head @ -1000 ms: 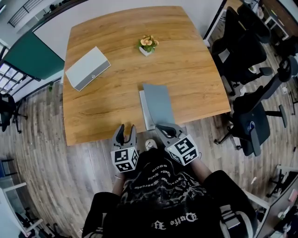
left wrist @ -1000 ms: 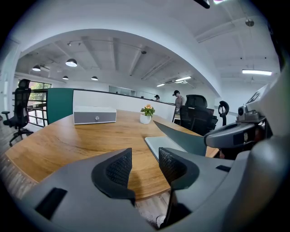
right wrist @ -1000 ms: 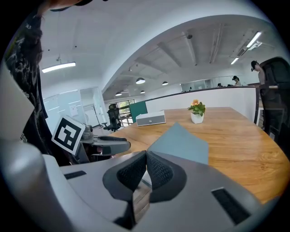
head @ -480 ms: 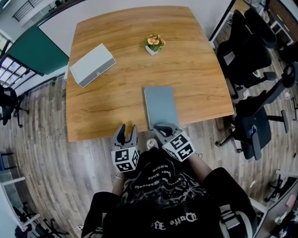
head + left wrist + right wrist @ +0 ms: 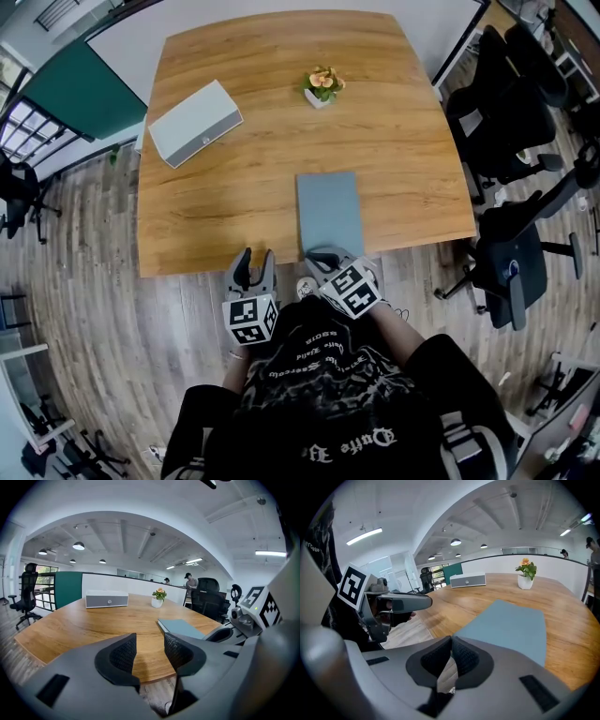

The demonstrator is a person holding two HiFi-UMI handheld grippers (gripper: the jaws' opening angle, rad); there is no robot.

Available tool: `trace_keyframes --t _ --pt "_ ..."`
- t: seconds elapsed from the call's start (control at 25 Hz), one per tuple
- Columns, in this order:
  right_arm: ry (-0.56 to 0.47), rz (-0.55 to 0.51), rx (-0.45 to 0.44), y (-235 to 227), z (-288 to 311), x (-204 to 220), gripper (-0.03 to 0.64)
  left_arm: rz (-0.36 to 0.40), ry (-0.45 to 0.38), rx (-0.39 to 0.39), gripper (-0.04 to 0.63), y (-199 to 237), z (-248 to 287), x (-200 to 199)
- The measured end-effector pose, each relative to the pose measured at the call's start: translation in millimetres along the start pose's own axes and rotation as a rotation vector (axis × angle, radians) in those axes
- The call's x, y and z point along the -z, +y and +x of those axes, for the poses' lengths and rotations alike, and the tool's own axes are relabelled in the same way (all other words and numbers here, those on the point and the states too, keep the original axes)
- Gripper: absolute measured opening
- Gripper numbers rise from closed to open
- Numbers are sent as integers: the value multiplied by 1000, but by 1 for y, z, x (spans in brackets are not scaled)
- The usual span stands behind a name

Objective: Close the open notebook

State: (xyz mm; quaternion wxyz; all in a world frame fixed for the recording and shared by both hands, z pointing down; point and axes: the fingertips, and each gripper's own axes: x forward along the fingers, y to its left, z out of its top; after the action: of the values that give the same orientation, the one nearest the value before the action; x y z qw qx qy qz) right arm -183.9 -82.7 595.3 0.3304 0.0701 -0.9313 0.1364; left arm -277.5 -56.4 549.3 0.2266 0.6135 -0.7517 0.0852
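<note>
The grey-blue notebook (image 5: pixel 330 214) lies flat on the desk (image 5: pixel 234 169), near its near edge, with the cover down. It looks thin, light and smooth, best taken by a free cover edge. The right gripper (image 5: pixel 323 258) hovers just at its near end, jaws together and empty. The left gripper (image 5: pixel 255 259) hangs partly open and empty.

Your notebook (image 5: pixel 330 214) shows a plain blue-grey cover against the honey-brown, streaky grain of the table (image 5: pixel 234 206). At ten o'clock on that table the box (image 5: pixel 195 123) is pale grey. At twelve o'clock, orange flowers (image 5: pixel 324 79) sit in a white pot (image 5: pixel 319 97). Your left gripper (image 5: pixel 256 258) and right gripper (image 5: pixel 315 255) are dark grey, each carrying black-and-white square markers. The floor (image 5: pixel 84 281) is grey-brown planking, and your top (image 5: pixel 319 394) is black with white lettering.
</note>
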Motion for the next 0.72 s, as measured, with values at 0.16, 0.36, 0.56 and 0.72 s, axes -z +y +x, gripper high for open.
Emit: trace_keyframes --t 0.16,0.36,0.56,0.72 --pt "54 -6 1 0 8 8 25 2 -2 -7 204 2 -1 0" --pt "90 5 -21 2 14 12 55 9 -4 -4 204 2 2 -1" --pt "110 -2 -134 21 13 13 209 13 -5 9 204 0 7 -4" --pt "48 -43 -129 24 3 -2 273 23 -5 32 204 -6 12 -6"
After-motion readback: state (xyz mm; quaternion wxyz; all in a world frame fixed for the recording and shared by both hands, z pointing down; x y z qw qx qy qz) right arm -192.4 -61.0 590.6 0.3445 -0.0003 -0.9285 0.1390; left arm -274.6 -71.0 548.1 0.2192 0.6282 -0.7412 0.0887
